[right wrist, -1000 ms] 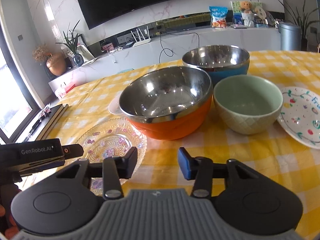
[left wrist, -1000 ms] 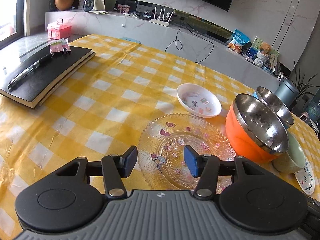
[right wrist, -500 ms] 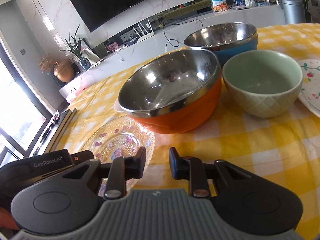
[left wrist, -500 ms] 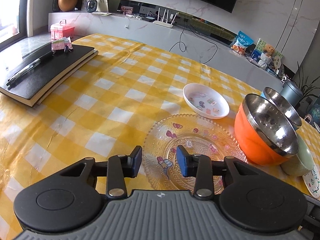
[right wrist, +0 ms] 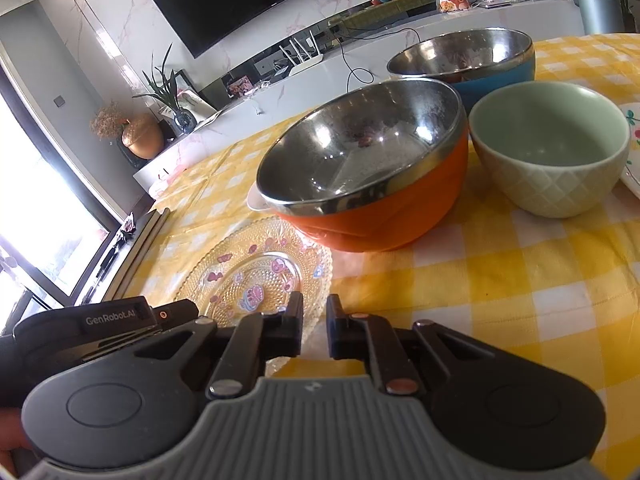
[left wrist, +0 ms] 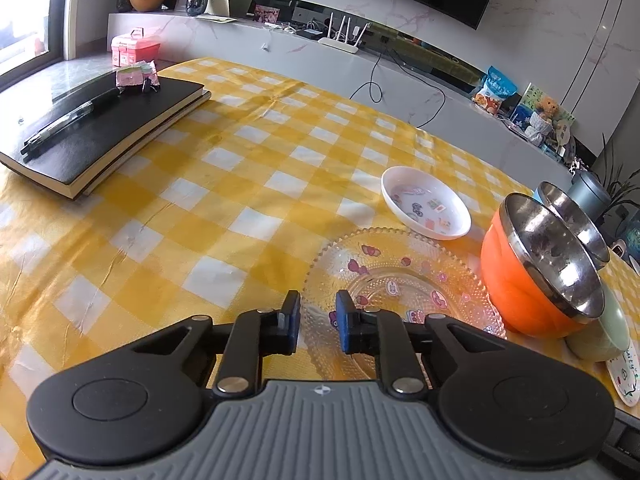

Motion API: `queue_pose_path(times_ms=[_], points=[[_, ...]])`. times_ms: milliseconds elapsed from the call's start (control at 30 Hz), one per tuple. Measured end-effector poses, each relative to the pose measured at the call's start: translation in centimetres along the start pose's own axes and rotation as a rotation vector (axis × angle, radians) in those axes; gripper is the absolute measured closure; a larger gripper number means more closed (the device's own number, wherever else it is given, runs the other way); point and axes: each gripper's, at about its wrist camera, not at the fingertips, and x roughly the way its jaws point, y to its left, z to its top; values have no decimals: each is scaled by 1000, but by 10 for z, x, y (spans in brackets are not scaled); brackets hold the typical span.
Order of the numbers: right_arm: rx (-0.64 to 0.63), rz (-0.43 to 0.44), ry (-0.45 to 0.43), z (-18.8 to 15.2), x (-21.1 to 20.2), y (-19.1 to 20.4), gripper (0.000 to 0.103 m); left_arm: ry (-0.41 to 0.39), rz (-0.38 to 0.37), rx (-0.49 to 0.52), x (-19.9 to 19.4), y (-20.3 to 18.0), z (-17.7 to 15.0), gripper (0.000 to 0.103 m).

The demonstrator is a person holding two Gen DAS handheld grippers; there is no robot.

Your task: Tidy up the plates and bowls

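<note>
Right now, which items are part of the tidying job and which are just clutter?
Job: glass plate, white dish, orange bowl, blue bowl, green bowl, painted plate.
Clutter: notebooks, pen, pink box.

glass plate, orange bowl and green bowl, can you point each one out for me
glass plate (left wrist: pixel 400 280), left wrist view, on its beaded centre
orange bowl (right wrist: pixel 384 224), right wrist view, on its orange outer wall
green bowl (right wrist: pixel 552 188), right wrist view, on its quilted outer wall

Just ahead of the left claw (left wrist: pixel 316 322) lies the clear glass patterned plate (left wrist: pixel 396 284); the orange steel-lined bowl (left wrist: pixel 536 272) sits right of it, the small white dish (left wrist: pixel 426 208) behind.
</note>
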Motion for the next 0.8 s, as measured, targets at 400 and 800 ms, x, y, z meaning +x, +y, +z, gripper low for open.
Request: queue_pose_path(times_ms=[400, 800], points=[[-18, -8, 14, -2, -20, 9, 93, 25, 31, 20, -32, -5, -1, 87], [-13, -42, -2, -11, -73, -5, 93, 40, -13, 78, -71, -32, -23, 87]])
